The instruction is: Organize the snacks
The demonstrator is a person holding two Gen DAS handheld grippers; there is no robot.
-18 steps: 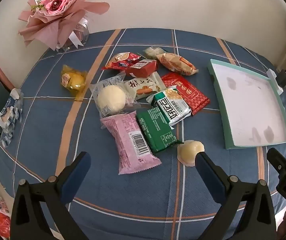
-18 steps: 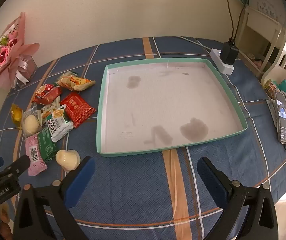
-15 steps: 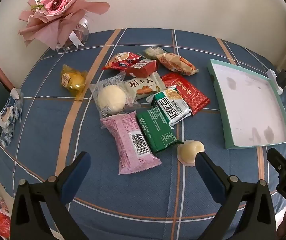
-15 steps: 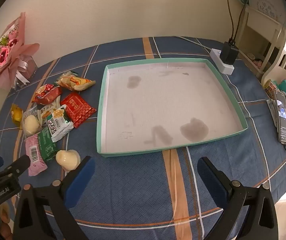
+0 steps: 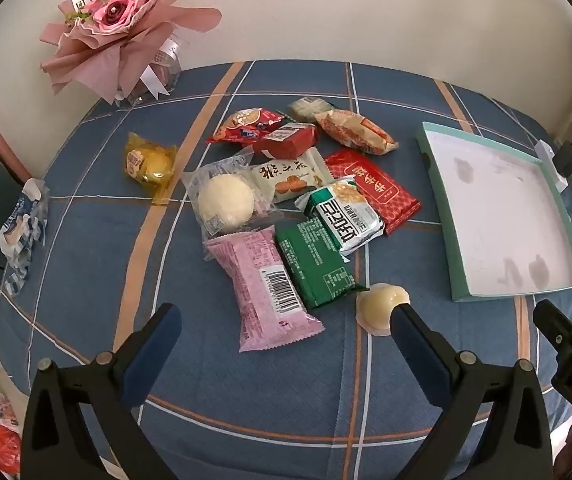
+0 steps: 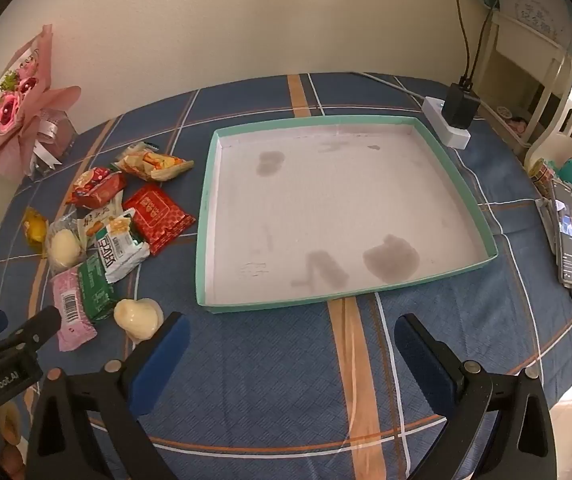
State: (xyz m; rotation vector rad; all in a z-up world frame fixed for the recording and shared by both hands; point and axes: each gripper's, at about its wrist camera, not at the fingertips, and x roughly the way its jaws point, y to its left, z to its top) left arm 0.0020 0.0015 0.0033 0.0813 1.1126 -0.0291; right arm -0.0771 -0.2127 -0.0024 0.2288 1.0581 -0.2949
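Several wrapped snacks lie in a loose pile on the blue plaid tablecloth: a pink packet, a green packet, a white-green packet, a red packet, a round white bun, a yellow cake and a pale jelly cup. A teal-rimmed tray with a stained white floor holds nothing, right of the pile; it also shows in the left wrist view. My left gripper is open above the near table, just before the pink packet. My right gripper is open before the tray's near rim.
A pink flower bouquet stands at the back left. A white power strip with a black plug lies behind the tray. A phone and small items sit at the right table edge. A blue-white packet lies far left.
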